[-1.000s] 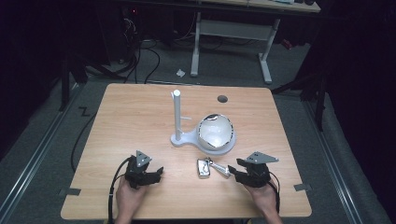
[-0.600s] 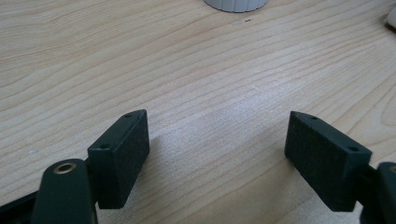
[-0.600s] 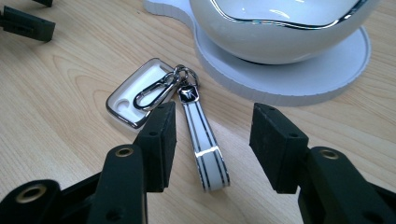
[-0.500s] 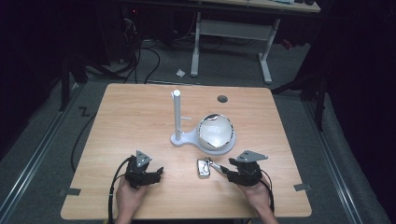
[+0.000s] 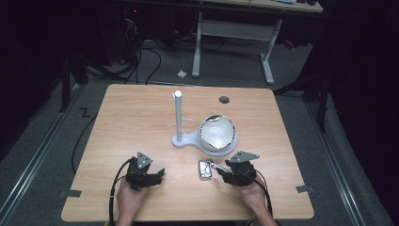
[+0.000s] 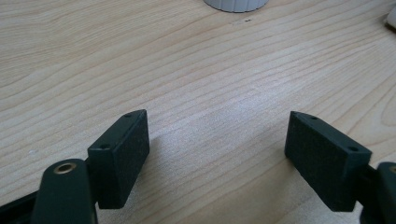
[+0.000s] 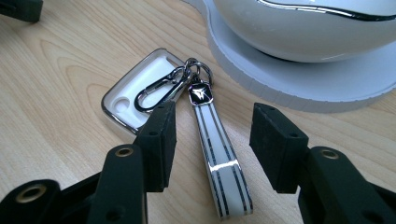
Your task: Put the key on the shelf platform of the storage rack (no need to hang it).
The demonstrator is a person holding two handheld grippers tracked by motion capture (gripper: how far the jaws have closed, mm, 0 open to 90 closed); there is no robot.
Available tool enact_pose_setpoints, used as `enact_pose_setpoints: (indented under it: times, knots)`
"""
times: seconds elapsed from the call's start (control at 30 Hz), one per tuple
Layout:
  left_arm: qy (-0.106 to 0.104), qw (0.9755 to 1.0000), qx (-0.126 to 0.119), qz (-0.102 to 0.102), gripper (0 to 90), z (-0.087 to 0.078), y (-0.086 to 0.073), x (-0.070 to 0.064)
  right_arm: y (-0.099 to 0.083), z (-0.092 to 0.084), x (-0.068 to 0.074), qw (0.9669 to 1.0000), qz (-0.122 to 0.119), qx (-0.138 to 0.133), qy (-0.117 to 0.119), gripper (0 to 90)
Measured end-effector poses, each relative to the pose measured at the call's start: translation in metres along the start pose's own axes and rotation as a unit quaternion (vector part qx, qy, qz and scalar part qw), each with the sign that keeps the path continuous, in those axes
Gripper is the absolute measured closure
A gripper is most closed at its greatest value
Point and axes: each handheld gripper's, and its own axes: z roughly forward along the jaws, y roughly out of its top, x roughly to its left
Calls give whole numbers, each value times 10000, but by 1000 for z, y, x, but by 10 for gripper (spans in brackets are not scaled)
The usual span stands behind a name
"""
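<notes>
A white key fob point(image 7: 136, 91) with a carabiner, rings and a white striped strap point(image 7: 217, 154) lies on the wooden table, seen in the high view as a key fob point(image 5: 205, 169) in front of the stand. My right gripper point(image 7: 212, 142) is open, its jaws standing either side of the strap without touching it; in the high view the right gripper point(image 5: 225, 172) sits just right of the fob. My left gripper point(image 5: 157, 175) rests near the front left, open over bare wood; in its own view the left gripper point(image 6: 217, 149) holds nothing.
A white stand point(image 5: 179, 138) with an upright post point(image 5: 178, 113) and a round base carries a white bowl-shaped dome point(image 5: 216, 133). A dark hole point(image 5: 224, 100) marks the table's far side. The table's front edge point(image 5: 188, 219) is close behind both hands.
My right gripper has moved left toward the key fob, and its jaws now straddle the strap. The left gripper has stayed put.
</notes>
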Motion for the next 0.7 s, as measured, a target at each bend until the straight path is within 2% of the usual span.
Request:
enact_pose_setpoints:
  times: [0.27, 0.7]
  knots:
    - [-1, 10000, -2, -3, 225, 0, 0, 0, -1, 9, 0, 9999, -25, 124, -23, 536]
    - [-1, 10000, -2, -4, 225, 0, 0, 0, -7, 19, 1, 9994, -129, 324, -45, 686]
